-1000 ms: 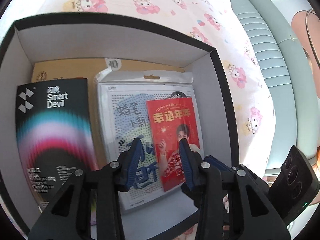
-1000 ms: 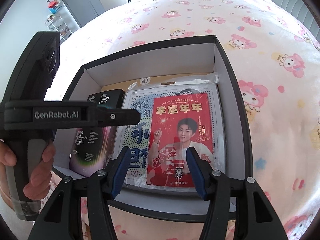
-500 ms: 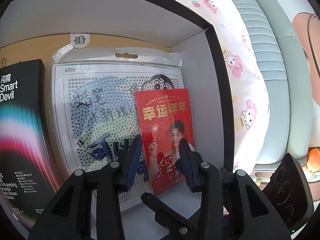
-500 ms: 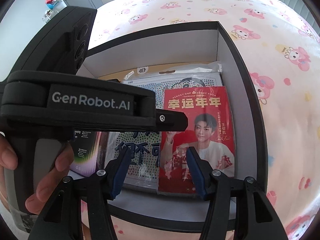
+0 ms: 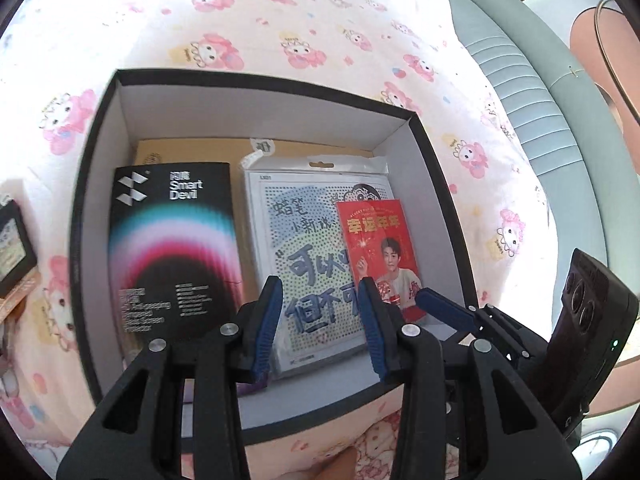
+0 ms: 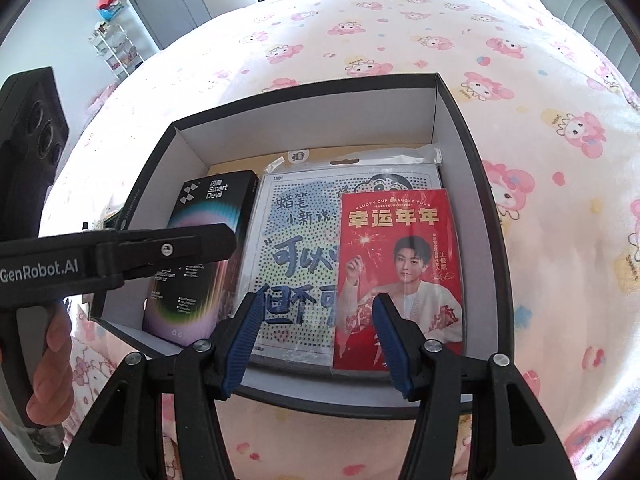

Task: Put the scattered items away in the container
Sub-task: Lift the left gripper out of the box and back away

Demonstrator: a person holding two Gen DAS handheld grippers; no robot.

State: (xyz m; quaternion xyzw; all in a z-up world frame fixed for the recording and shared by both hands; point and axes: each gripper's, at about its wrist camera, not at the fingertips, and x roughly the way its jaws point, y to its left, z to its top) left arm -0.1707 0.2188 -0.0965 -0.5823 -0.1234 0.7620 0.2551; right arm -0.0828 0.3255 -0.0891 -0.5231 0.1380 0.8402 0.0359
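- Both tools hang over the near rim of the box (image 6: pixel 464 128), and each is empty: the left gripper (image 5: pixel 318 322) has its jaws spread wide with nothing between them, and the right gripper (image 6: pixel 316 340) is likewise wide apart and bare.
- Inside the box lie a black pack (image 5: pixel 172 248) on the left, a dotted sheet (image 6: pixel 296 248) in the middle, and a red card (image 6: pixel 400 276) resting on the sheet's right part, close to the right wall.
- A tan envelope (image 5: pixel 192 154) shows under them at the far wall.
- The red card looks placed, so the step in hand is probably to go for the next loose item.
- One dark framed thing (image 5: pixel 14 248) sits on the bedsheet (image 5: pixel 280 20) outside the box, well to the left of the left gripper; what it is cannot be told.
- To do this well, lift clear of the rim before swinging left, so the fingers do not catch the wall or drag the card.
- Come at the thing across its thin sides, as the soft bedding may give under it.
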